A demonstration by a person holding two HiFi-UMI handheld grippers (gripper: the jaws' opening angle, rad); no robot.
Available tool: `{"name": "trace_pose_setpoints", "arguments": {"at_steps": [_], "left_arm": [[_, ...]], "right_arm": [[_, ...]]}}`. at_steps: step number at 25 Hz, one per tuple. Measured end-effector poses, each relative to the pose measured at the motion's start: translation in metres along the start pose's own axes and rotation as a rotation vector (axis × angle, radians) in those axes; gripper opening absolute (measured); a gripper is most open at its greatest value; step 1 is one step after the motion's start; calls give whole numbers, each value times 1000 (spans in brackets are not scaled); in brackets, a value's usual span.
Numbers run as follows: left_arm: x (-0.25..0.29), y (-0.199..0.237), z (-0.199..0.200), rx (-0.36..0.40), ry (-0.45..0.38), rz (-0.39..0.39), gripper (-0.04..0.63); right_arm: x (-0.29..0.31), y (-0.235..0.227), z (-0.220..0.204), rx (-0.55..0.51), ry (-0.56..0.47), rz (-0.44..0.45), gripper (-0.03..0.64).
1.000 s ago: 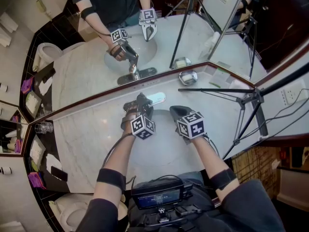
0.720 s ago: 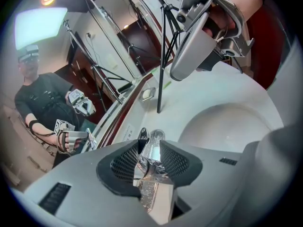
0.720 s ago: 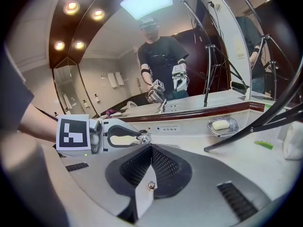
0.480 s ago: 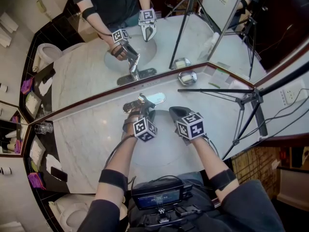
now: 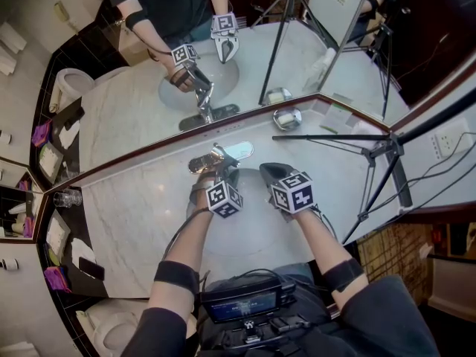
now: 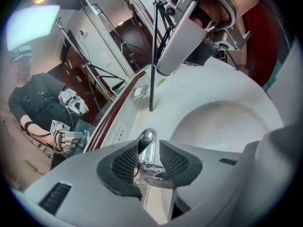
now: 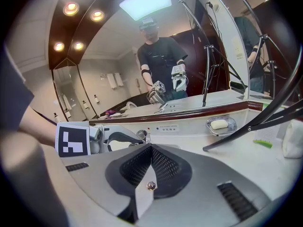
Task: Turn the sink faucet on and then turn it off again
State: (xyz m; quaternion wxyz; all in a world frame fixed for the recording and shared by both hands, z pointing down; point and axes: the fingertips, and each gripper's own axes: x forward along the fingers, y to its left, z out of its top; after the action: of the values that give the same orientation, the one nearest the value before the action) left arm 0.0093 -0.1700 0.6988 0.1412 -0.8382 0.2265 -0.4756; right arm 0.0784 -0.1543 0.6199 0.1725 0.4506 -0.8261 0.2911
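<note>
The chrome faucet (image 5: 202, 162) stands at the back of the white sink basin (image 6: 222, 126). My left gripper (image 5: 214, 171) reaches down onto it from the near side. In the left gripper view, its two black pads (image 6: 125, 162) press on either side of the chrome faucet lever (image 6: 147, 141). My right gripper (image 5: 269, 172) hovers over the basin just right of the faucet. It is shut, its pads meeting with nothing between them (image 7: 151, 150). The right gripper view shows the left gripper (image 7: 94, 141) beside the faucet (image 7: 141, 136).
A soap dish (image 5: 288, 117) with a bar of soap sits on the marble counter at the back right, against the wall mirror (image 5: 223, 50). A black tripod (image 5: 372, 151) leans over the counter's right side. A glass (image 5: 67, 196) stands far left.
My left gripper has shifted slightly toward me on the lever, and more of the chrome faucet shows beyond it. The right gripper has kept still.
</note>
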Motion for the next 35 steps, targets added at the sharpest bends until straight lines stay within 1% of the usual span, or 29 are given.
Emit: {"name": "trace_pose_setpoints", "arguments": {"at_steps": [4, 6, 9, 11, 12, 14, 16, 18, 23, 26, 28, 32, 35], "left_arm": [[-3, 2, 1, -9, 1, -7, 113], [-11, 5, 4, 0, -11, 13, 72], [-27, 7, 7, 4, -30, 50, 63], [-39, 14, 8, -18, -46, 81, 35], [-46, 17, 9, -35, -56, 97, 8], [-62, 24, 11, -79, -78, 122, 3], [-78, 29, 11, -137, -98, 141, 3], [-93, 33, 7, -229, -120, 158, 3], [-130, 45, -12, -554, -190, 188, 3], [-154, 54, -23, -708, -235, 210, 3], [-166, 57, -33, -769, -243, 231, 3], [-185, 60, -56, -840, -267, 292, 3], [-197, 57, -68, -898, -280, 311, 3]], "right_arm": [[-2, 1, -3, -4, 2, 3, 19], [-4, 2, -2, -9, 2, 5, 18], [-5, 5, -1, -16, 0, 9, 19], [-4, 8, 0, -22, -2, 12, 18], [-3, 10, 0, -25, -3, 14, 19], [-3, 13, 1, -33, -2, 20, 18], [-4, 18, 3, -43, -2, 28, 20], [-4, 23, 5, -52, -6, 35, 19], [-8, 35, 16, -73, -25, 46, 18], [-10, 40, 23, -86, -33, 50, 19], [-12, 44, 24, -93, -36, 52, 18], [-16, 50, 25, -105, -37, 55, 20], [-18, 54, 25, -111, -40, 57, 18]]}}
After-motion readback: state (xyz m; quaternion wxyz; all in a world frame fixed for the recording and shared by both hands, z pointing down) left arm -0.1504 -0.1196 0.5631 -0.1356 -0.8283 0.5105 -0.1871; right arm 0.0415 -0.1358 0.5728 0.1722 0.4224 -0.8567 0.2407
